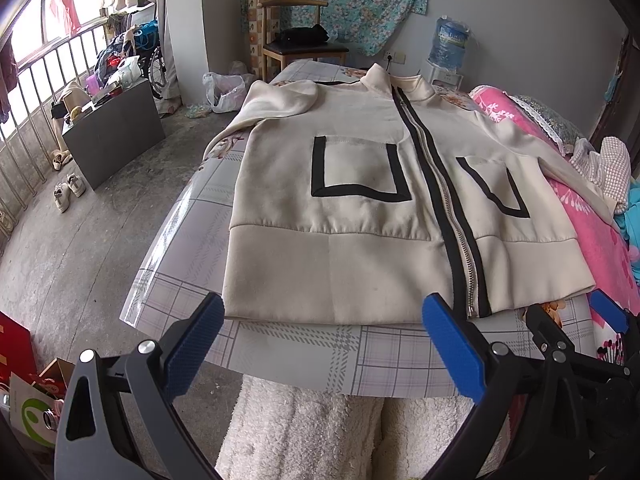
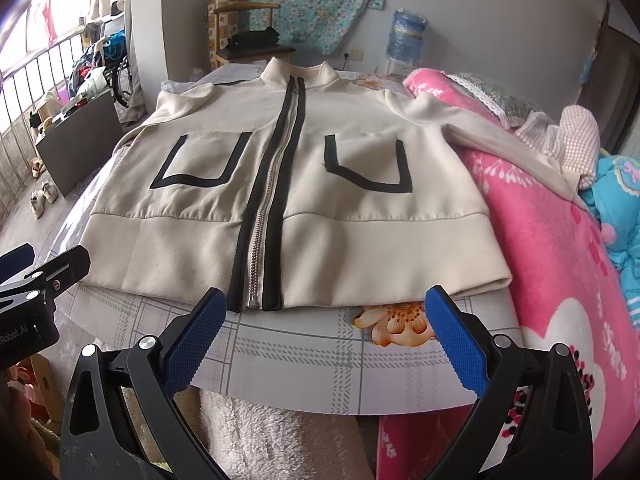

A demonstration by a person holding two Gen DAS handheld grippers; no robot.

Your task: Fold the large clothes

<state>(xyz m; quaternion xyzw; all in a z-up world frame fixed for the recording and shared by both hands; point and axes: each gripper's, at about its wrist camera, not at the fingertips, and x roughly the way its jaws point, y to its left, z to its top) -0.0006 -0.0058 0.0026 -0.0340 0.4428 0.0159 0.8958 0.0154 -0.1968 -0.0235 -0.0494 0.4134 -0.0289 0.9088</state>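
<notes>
A cream zip-up jacket (image 1: pixel 360 216) with black trim and two black-edged pockets lies flat, front up, on the plaid-covered table (image 1: pixel 304 352); it also shows in the right wrist view (image 2: pixel 320 200). Its hem faces me, its collar points away. The left sleeve lies folded near the shoulder; the right sleeve (image 2: pixel 500 136) stretches over the pink bedding. My left gripper (image 1: pixel 324 320) is open and empty, just short of the hem's left half. My right gripper (image 2: pixel 324 320) is open and empty, just short of the hem right of the zipper. The right gripper also shows in the left wrist view (image 1: pixel 568 320).
A pink floral quilt (image 2: pixel 560 280) borders the table on the right, with more bedding behind. A wooden chair (image 1: pixel 300 36) and a water dispenser (image 1: pixel 450 48) stand behind the table. A grey cabinet (image 1: pixel 116 128), shoes and clutter are on the floor at left.
</notes>
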